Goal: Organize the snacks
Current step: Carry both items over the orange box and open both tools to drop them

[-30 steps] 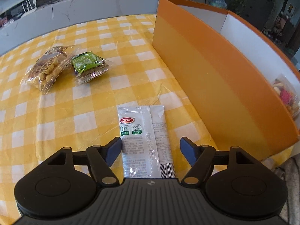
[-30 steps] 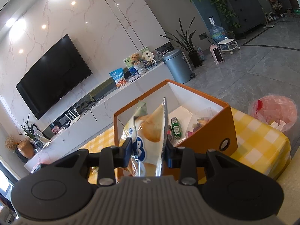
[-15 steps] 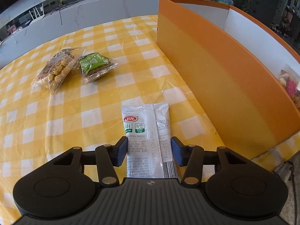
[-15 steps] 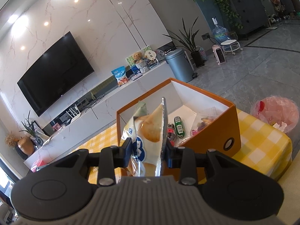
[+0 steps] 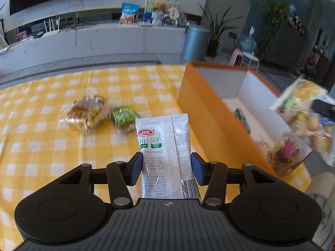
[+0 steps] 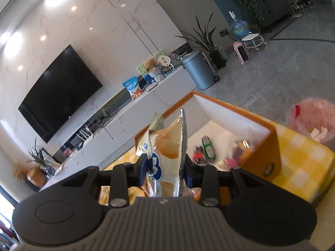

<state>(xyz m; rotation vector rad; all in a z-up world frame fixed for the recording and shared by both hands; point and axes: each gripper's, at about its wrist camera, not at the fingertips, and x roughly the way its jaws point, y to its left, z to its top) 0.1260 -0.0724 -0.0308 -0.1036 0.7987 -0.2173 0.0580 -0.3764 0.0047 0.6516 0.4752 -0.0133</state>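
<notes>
My left gripper (image 5: 166, 168) is shut on a white snack packet (image 5: 164, 144) with a red logo, lifted off the yellow checked tablecloth (image 5: 41, 146). The orange box (image 5: 209, 113) with white inside stands to its right, holding several snacks. My right gripper (image 6: 164, 170) is shut on a yellow bread bag (image 6: 167, 146) with blue lettering, held over the near end of the orange box (image 6: 272, 146). That bag also shows at the right edge of the left wrist view (image 5: 303, 108).
A clear bag of biscuits (image 5: 86, 113) and a green packet (image 5: 123, 117) lie on the cloth left of the box. A pink bag (image 6: 314, 119) sits beyond the table's right side. A TV console and grey bin (image 6: 197, 71) stand far behind.
My left gripper closed on the white packet and lifted it off the cloth, tilting upward. My right gripper moved the bread bag closer over the box.
</notes>
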